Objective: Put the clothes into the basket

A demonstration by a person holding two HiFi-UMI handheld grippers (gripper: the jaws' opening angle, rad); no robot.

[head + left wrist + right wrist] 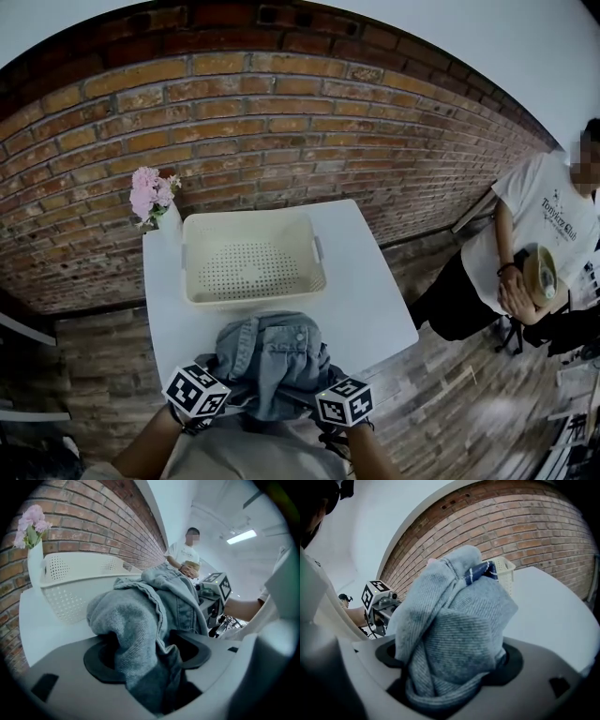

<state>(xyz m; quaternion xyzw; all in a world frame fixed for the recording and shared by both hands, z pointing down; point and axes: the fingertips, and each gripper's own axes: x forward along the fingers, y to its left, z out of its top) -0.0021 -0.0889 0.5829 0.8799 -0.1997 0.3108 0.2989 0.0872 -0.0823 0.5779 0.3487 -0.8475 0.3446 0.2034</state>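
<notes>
Gripping the denim clothes (272, 361) from two sides probably serves to carry them as one lump, so that no part hangs loose. The left gripper (145, 656) has its jaws closed on a thick fold, which fills the gap between them and bulges out ahead. The right gripper (450, 665) pinches a similar wad. The basket (251, 218) stands empty beyond the bundle, ahead of both jaws.

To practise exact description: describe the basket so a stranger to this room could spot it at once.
Before the brick wall stands a white table. On its far half sits the basket: a cream, rectangular tub with a perforated floor, empty. Unlike the pink flowers at its left corner and the blue denim garment in front, it is rigid and open-topped.
</notes>
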